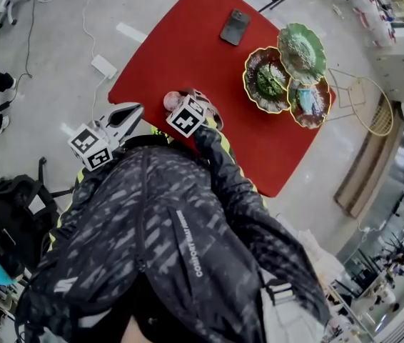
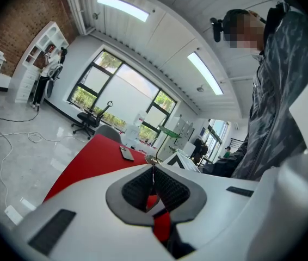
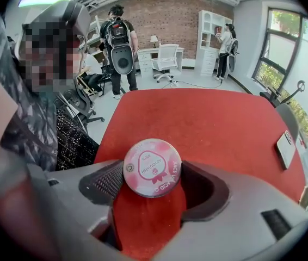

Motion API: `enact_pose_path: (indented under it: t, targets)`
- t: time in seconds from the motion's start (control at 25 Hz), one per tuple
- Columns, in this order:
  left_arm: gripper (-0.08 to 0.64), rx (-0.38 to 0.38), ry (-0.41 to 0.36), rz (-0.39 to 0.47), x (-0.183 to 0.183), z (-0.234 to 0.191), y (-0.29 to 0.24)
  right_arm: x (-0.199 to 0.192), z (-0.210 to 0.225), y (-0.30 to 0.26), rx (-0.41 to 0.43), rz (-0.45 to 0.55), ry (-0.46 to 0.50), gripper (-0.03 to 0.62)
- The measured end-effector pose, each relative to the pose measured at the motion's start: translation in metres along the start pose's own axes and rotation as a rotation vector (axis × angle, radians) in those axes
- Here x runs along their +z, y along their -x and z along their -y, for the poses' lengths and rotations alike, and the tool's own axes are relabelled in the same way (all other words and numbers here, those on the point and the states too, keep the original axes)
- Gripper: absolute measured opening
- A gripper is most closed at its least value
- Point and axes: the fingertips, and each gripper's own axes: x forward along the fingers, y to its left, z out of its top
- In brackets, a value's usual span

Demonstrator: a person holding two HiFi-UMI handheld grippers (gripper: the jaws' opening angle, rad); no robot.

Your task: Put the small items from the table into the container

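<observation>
Gripping a pink round tin [image 3: 152, 167] by its sides in the right tool [image 3: 153, 182], over the near edge of the red tabletop [image 1: 188, 48]. Holding the left tool [image 2: 154, 186] pressed together on nothing, alongside. Best carried level to the leaf-shaped dishes [image 1: 246, 77], well ahead and rightward; release low inside.

I'm seeing a glossy, smooth pink tin [image 3: 152, 166] sitting between my right gripper's [image 3: 151, 185] ribbed matt fingers [image 3: 106, 181], with fuzzy red tablecloth [image 3: 214, 121] lying beyond them.

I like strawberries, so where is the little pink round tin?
The right gripper clamps the pink tin between its jaws, over the near edge of the red table in the head view.
</observation>
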Motion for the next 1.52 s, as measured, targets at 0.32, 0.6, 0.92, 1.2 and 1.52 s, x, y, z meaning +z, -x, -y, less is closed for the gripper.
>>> enact_pose_path:
  t: [0.32,0.6,0.92,1.2,1.52]
  targets:
    - [0.012,-0.018,0.005,0.005,0.002,-0.001,-0.003,0.015,0.0,0.027,-0.01,0.036,-0.039,0.336]
    - [0.012,-0.055,0.013,0.002,0.004,0.002,-0.012,0.033,-0.002,0.054,-0.018,0.071,-0.047,0.336]
    - [0.012,-0.137,0.016,-0.015,0.002,0.006,-0.036,0.047,0.013,0.094,-0.083,0.108,-0.073,0.336]
    - [0.012,-0.175,-0.003,-0.026,0.01,0.008,-0.045,0.058,0.019,0.13,-0.113,0.159,-0.141,0.336]
    - [0.012,-0.203,-0.012,-0.018,0.021,0.006,-0.055,0.071,0.04,0.17,-0.173,0.185,-0.176,0.336]
